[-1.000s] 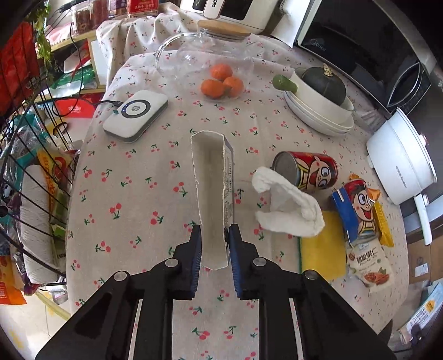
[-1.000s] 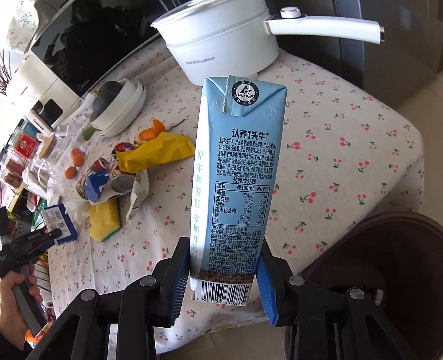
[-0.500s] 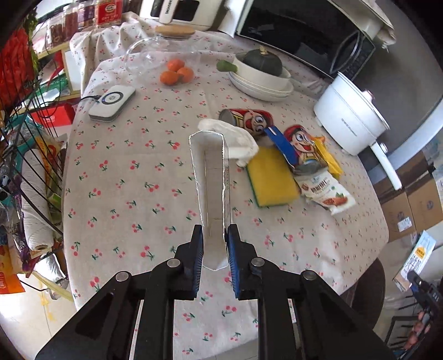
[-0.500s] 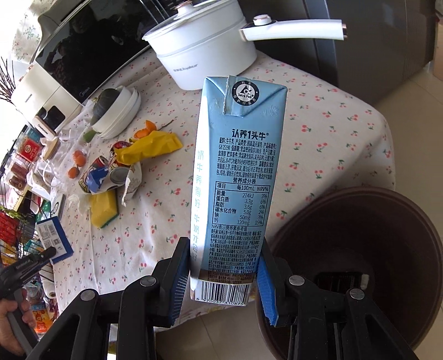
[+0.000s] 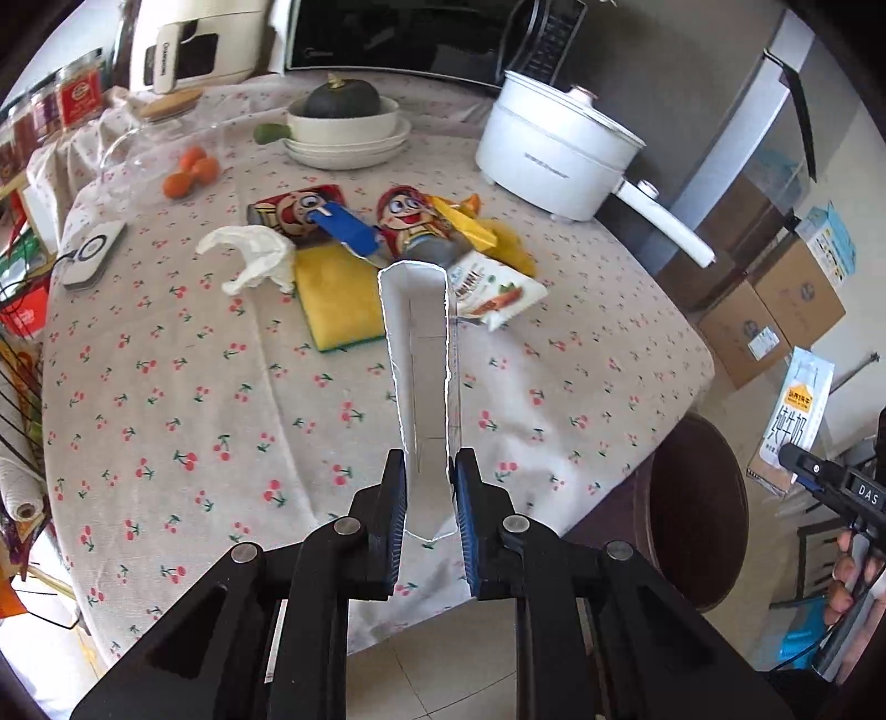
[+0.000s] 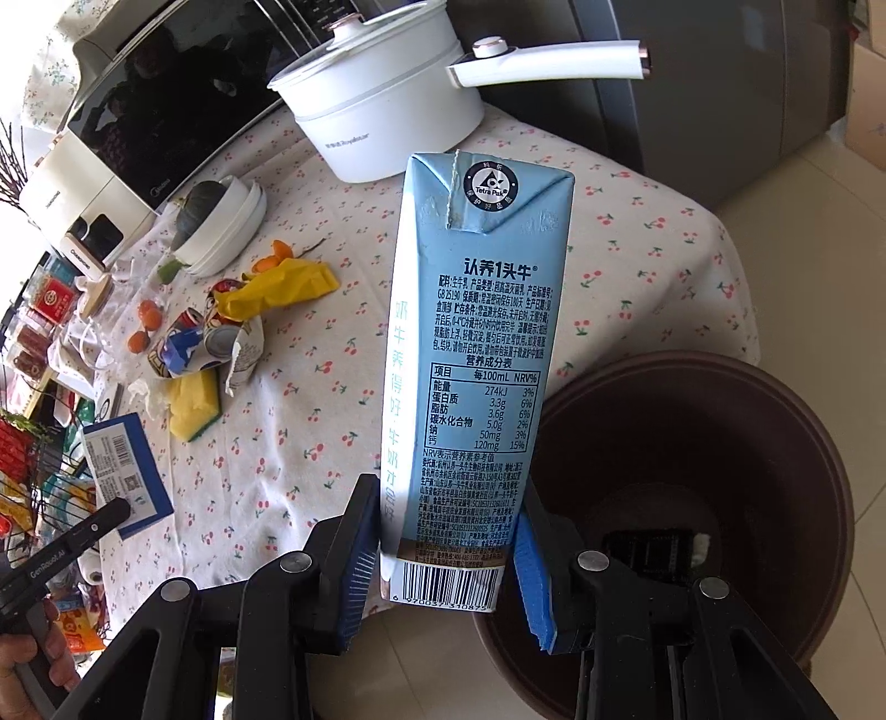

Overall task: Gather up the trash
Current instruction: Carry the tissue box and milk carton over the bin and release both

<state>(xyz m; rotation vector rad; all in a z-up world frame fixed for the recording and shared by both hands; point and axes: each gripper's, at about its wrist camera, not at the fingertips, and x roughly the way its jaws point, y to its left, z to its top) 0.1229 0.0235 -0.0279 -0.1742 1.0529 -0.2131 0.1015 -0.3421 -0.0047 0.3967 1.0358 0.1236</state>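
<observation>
My left gripper (image 5: 426,515) is shut on an opened white-and-blue cardboard box (image 5: 423,365), held above the table's near edge. The box shows blue in the right wrist view (image 6: 124,473). My right gripper (image 6: 443,565) is shut on a pale blue milk carton (image 6: 470,376), held upright over the rim of a dark brown trash bin (image 6: 720,487). The carton (image 5: 797,410) and bin (image 5: 698,509) also show at the right of the left wrist view. On the table lie two crushed cartoon cans (image 5: 302,213), a white tissue (image 5: 252,252), a snack packet (image 5: 495,291) and yellow wrappers (image 5: 470,224).
A yellow sponge (image 5: 332,296), white electric pot (image 5: 545,152), stacked bowls with a squash (image 5: 346,127), oranges (image 5: 188,174), a white charger pad (image 5: 91,252) and a microwave (image 5: 410,39) stand on or behind the cherry-print table (image 5: 194,387). Cardboard boxes (image 5: 775,310) stand right.
My left gripper has drawn back and turned right with the box, toward the table's edge and the bin. My right gripper has carried the carton further over the bin.
</observation>
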